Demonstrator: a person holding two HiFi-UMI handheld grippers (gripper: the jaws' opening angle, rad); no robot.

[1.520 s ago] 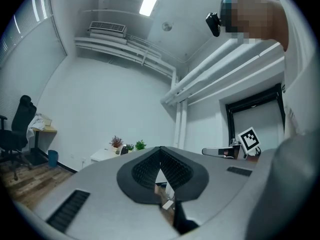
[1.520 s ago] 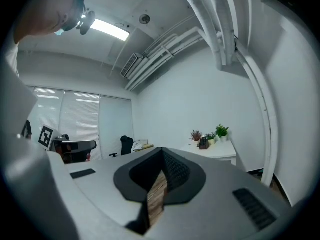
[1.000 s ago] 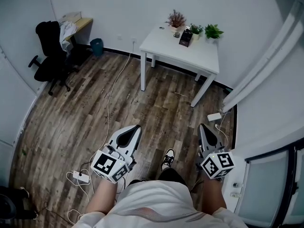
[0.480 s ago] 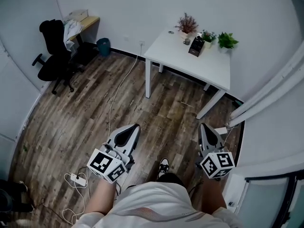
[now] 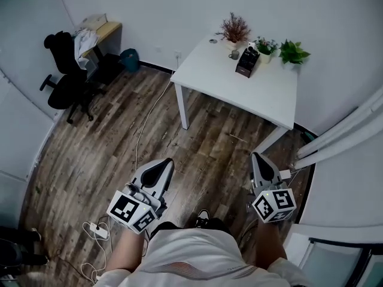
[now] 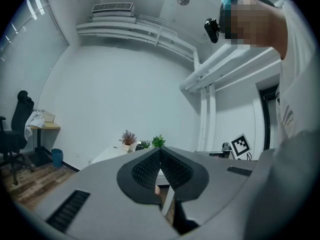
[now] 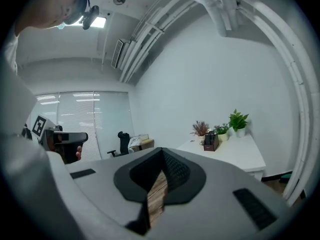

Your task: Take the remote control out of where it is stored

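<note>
A dark remote control (image 5: 251, 52), seemingly upright, pokes from a dark holder (image 5: 244, 69).

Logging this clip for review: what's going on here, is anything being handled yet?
Nothing is being handled yet. A person stands on the wood floor holding the left gripper and right gripper level in front, both shut and empty. Some way ahead is a white table with potted plants and a dark holder; what the holder contains is too small to tell.
</note>
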